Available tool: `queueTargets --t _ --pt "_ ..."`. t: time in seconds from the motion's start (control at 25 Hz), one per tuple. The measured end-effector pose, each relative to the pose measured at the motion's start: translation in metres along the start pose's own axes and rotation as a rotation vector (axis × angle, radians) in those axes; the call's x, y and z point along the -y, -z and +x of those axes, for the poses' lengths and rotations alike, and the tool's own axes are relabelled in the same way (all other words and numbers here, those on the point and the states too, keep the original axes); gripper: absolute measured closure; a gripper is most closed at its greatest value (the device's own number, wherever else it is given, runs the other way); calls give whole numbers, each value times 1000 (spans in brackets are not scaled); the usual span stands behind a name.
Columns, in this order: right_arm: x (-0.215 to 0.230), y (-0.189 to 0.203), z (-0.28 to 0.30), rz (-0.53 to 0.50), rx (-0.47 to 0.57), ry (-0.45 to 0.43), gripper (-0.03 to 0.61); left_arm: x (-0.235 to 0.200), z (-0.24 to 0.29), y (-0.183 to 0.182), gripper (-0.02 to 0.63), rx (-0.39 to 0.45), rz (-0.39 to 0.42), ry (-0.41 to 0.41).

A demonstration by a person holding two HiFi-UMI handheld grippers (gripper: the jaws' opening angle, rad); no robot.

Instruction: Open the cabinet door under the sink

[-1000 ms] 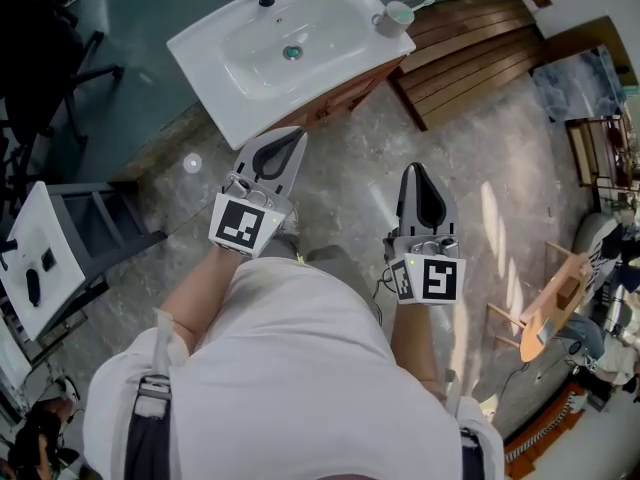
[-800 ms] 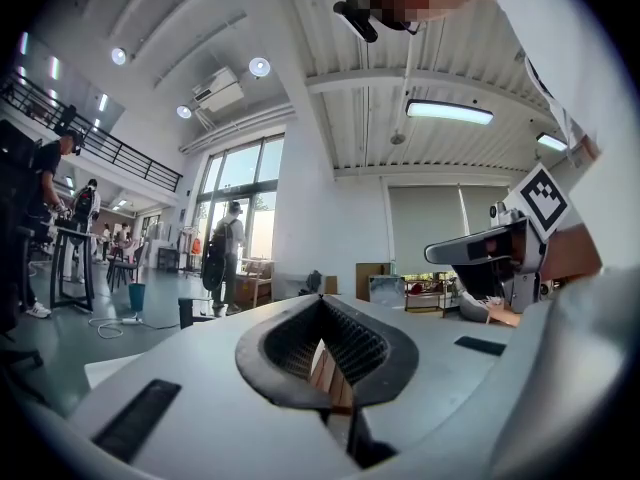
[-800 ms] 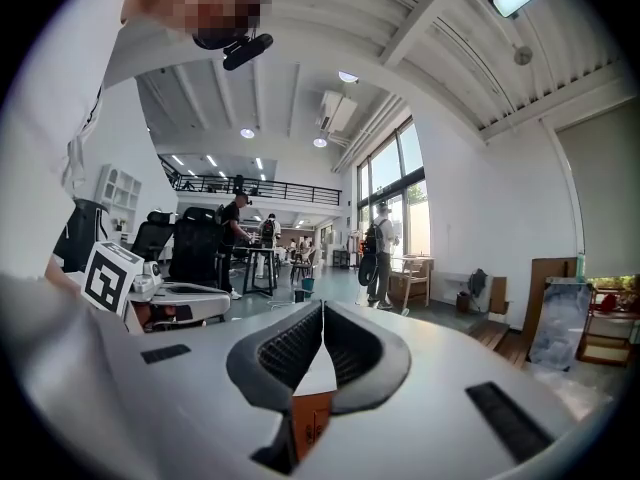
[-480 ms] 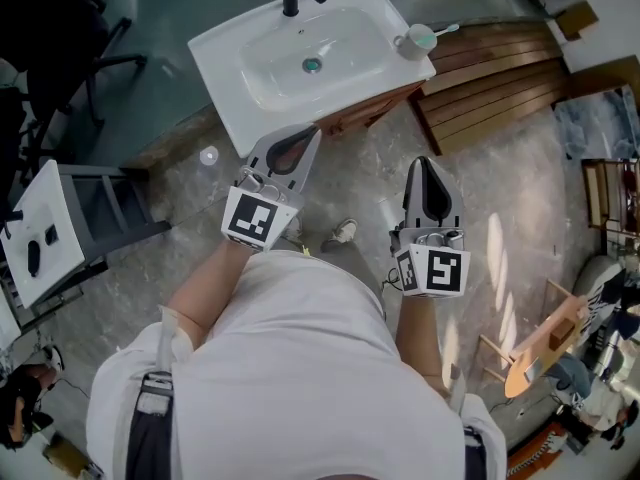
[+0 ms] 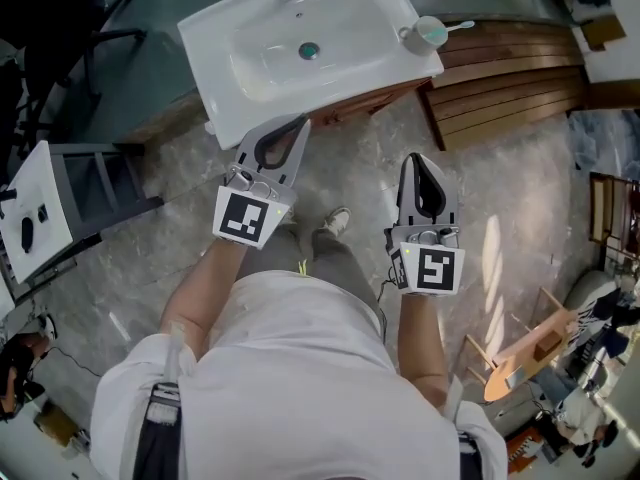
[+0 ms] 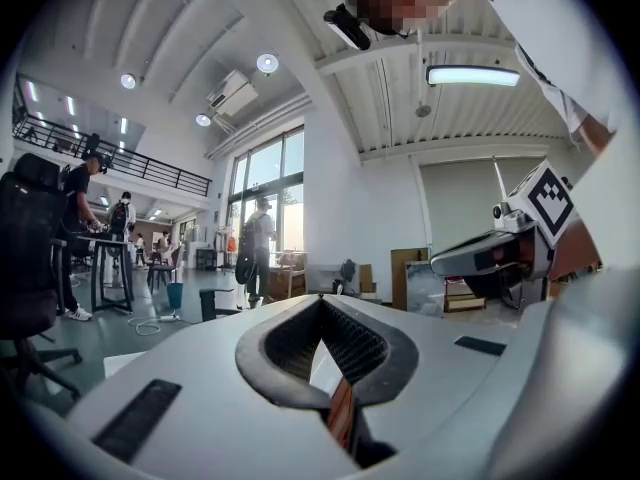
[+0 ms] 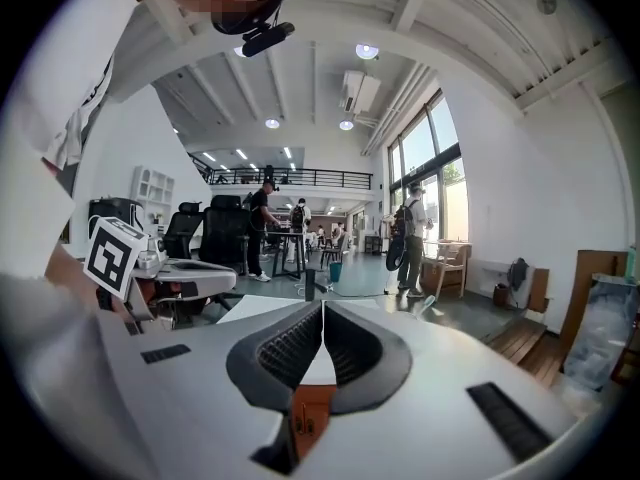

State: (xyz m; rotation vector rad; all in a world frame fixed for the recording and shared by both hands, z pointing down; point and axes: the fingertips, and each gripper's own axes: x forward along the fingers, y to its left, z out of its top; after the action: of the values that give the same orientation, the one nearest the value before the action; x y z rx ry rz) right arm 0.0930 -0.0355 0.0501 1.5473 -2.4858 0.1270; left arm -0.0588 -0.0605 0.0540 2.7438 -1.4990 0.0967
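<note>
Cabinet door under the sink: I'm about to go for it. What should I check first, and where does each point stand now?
1. Left tool ready to take a handle: not ok. Its jaws are together with nothing between them.
2. Right tool ready: not ok. Its jaws are also together and empty.
3. Door handle located: cannot tell. The head view shows only a top strip of the cabinet front below the sink.
4. Door currently shut: cannot tell, as its face is out of sight.
5. Cup on the sink corner clear of both tools: ok.
</note>
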Motion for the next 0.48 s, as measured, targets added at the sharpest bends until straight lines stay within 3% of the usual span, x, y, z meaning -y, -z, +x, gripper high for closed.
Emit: queueTargets --t 0.24,0.48 --pt "-8 60 37 -64 -50 -38 545 -4 27 55 606 -27 -1 7" --pt "-4 139 72 -55 -76 -34 543 10 42 135 606 -132 104 84"
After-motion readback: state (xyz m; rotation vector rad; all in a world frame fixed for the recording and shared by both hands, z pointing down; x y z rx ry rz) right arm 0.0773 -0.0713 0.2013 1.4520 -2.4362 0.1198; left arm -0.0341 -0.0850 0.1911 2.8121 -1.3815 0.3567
